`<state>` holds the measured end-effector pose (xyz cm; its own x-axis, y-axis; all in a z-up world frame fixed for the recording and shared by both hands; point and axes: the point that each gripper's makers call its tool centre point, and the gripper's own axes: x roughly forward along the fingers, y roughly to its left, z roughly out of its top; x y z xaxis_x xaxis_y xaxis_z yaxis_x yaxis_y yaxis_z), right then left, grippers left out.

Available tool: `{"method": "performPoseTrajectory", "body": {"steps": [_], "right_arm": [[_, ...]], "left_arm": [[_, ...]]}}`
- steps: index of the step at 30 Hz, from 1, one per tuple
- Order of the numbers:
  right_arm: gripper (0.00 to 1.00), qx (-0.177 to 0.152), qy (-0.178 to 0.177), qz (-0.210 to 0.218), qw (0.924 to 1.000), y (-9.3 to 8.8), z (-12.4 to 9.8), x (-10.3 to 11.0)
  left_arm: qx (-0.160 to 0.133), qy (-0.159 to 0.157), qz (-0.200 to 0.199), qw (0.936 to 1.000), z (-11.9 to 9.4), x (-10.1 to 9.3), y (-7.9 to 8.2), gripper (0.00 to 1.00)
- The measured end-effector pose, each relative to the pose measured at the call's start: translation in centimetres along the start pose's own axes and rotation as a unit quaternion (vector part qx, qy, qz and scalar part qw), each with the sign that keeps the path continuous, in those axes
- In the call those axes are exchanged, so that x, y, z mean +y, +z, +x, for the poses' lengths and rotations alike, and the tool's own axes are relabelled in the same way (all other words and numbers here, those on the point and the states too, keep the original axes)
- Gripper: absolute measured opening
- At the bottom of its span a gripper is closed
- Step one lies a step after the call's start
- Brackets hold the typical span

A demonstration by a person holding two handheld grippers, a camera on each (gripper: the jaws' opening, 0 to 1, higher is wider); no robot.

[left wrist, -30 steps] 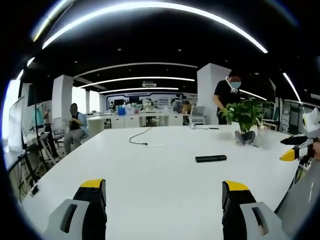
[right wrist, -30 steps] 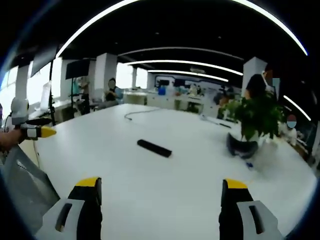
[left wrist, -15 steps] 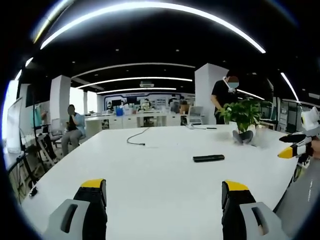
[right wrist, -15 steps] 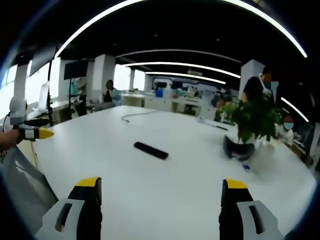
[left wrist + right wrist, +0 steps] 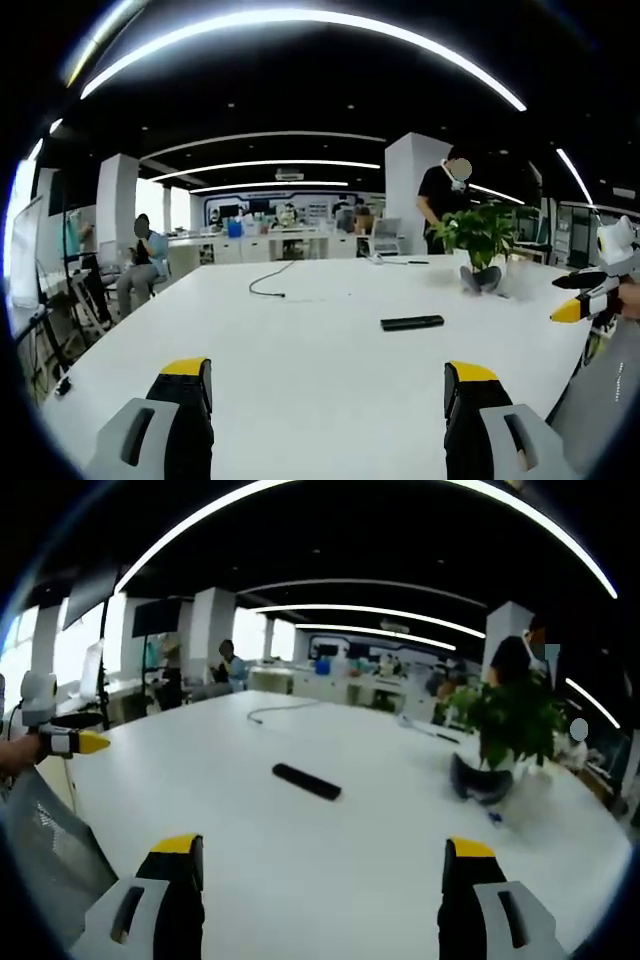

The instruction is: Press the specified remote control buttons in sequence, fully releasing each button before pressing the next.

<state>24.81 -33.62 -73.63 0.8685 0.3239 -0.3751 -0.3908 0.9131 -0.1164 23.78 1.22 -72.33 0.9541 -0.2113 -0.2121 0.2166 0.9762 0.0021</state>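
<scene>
A slim black remote control [image 5: 412, 323] lies flat on the white table [image 5: 300, 340], well ahead of my left gripper [image 5: 328, 390], whose yellow-tipped jaws stand wide apart with nothing between them. In the right gripper view the same remote [image 5: 307, 781] lies ahead and slightly left of my right gripper [image 5: 322, 870], also open and empty. The right gripper's yellow tip [image 5: 575, 308] pokes in at the right edge of the left gripper view. The left gripper's tip [image 5: 80, 743] shows at the left edge of the right gripper view.
A potted green plant [image 5: 510, 730] stands at the table's far right with a dark object [image 5: 480, 780] at its base. A black cable [image 5: 268, 283] trails across the far side. A grey chair back [image 5: 45, 840] is near the left edge. People sit and stand at desks behind.
Both views have shifted slightly as the hands moved; the remote sits a little lower and further left in the left gripper view. The remote itself has not moved. Jaws stay open.
</scene>
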Motion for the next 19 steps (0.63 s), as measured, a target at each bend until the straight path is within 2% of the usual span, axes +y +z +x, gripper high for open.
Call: {"method": "performPoseTrajectory", "body": {"steps": [9,19], "right_arm": [[0.99,-0.002,-0.007,-0.019,0.9998,0.33,-0.09,0.11],[0.99,-0.011,-0.018,-0.019,0.9996,0.75,-0.30,-0.18]], "left_arm": [[0.004,-0.005,0.006,1.0000,0.11,-0.19,-0.12,1.00],[0.001,-0.001,0.003,1.0000,0.03,0.03,-0.05,1.00]]}}
